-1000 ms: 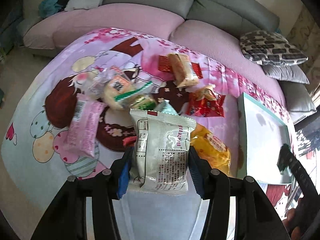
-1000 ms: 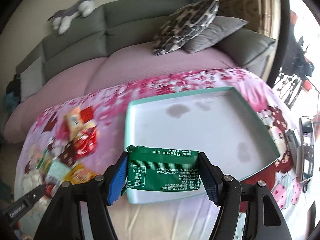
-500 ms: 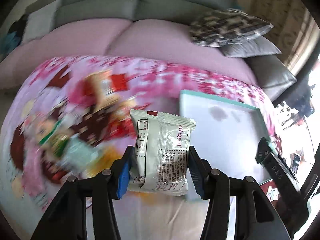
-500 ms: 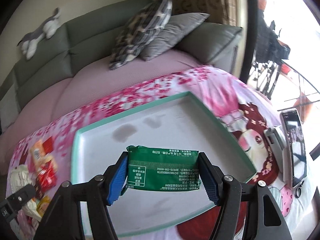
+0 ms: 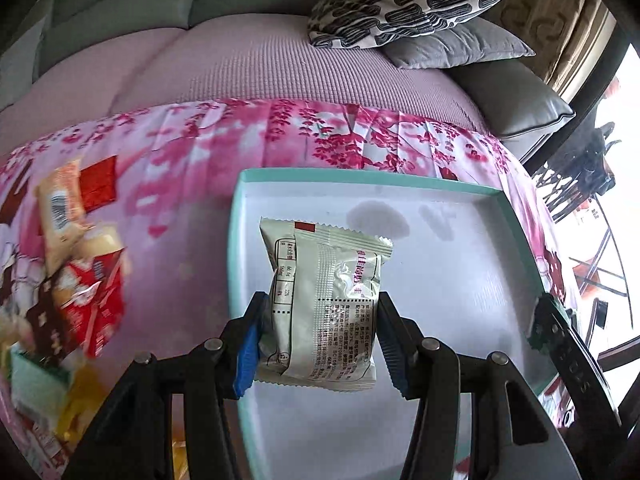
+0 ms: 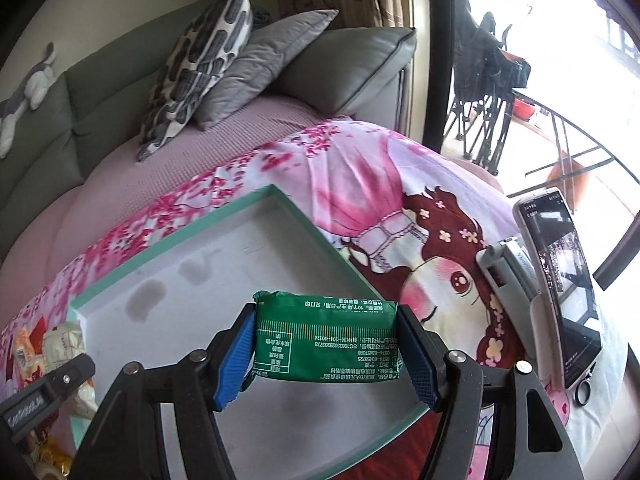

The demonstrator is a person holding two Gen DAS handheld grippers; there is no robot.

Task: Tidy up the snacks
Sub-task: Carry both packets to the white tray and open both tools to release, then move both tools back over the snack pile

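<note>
My left gripper (image 5: pixel 318 344) is shut on a silver-white snack packet (image 5: pixel 322 308) and holds it above the left part of a shallow teal-rimmed tray (image 5: pixel 236 240). My right gripper (image 6: pixel 326 354) is shut on a green snack packet (image 6: pixel 326 340) above the same tray (image 6: pixel 304 220), near its right rim. The tray's white floor is bare with faint stains. Several other snack packets (image 5: pixel 86 292) lie in a blurred pile on the pink cloth left of the tray. The right gripper's tip (image 5: pixel 560 344) shows at the right of the left wrist view.
The pink cartoon-print cloth (image 6: pixel 400 184) covers the sofa seat. A phone on a stand (image 6: pixel 560 292) sits to the right of the tray. Patterned and grey cushions (image 5: pixel 404 4) lie at the back. A window with a railing is on the right.
Both grippers have swung to the right with their packets. The left one moved from over the snack pile to over the tray; the right one moved toward the tray's right rim.
</note>
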